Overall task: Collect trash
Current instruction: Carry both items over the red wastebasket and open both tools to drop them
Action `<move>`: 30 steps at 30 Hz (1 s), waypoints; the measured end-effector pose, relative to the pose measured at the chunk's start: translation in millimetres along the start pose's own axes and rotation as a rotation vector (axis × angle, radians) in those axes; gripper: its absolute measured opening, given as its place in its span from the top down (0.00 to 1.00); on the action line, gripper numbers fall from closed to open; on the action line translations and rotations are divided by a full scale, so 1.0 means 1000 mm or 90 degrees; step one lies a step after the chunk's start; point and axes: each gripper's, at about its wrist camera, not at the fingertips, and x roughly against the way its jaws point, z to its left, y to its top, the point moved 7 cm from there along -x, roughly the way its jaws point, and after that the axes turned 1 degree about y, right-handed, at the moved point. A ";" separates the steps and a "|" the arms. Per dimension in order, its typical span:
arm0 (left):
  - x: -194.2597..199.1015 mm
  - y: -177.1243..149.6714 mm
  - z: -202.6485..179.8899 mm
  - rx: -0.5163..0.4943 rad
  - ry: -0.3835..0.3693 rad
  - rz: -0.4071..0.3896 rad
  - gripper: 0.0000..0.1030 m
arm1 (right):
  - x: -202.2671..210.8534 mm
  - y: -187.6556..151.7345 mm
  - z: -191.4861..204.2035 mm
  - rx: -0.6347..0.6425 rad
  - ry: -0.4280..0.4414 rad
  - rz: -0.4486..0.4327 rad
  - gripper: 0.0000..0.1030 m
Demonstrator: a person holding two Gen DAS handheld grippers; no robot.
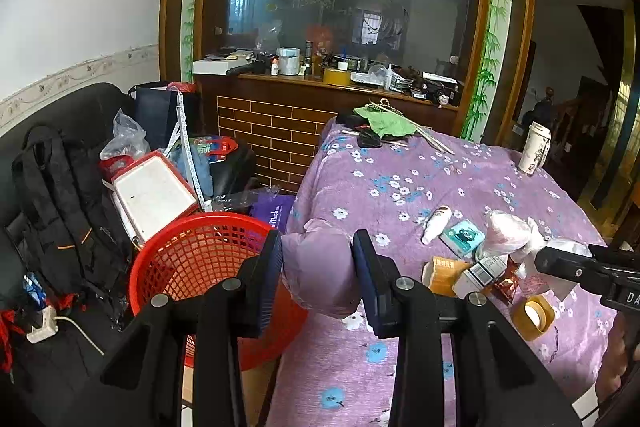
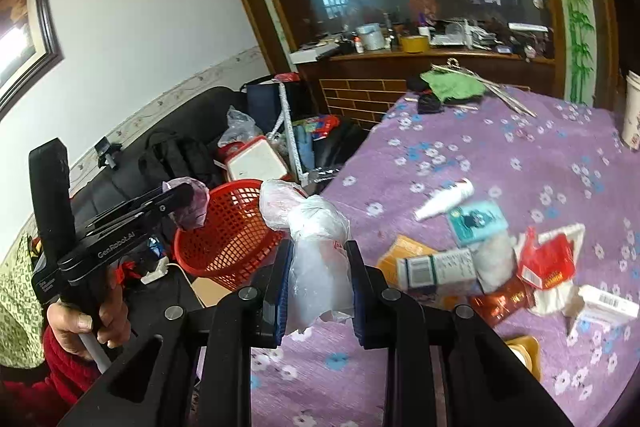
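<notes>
Purple bag (image 1: 318,267) pinched in left hand-held gripper (image 1: 318,269), white bag (image 2: 320,267) in right hand-held gripper (image 2: 319,283).

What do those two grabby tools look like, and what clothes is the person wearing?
Each is a black two-finger gripper with dark blue ribbed pads and round silver bolts on its arms. The left gripper has a tall black handle and white lettering along its side. The right gripper has white letters too. The person wears a red knitted sleeve.
</notes>
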 end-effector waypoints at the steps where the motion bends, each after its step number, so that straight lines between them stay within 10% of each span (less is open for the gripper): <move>1: -0.002 0.000 0.003 0.004 0.000 0.004 0.66 | -0.002 0.001 0.003 0.004 0.002 0.001 0.74; 30: -0.103 -0.034 0.131 0.083 0.076 0.121 0.66 | -0.215 0.027 0.095 0.020 0.079 0.151 0.70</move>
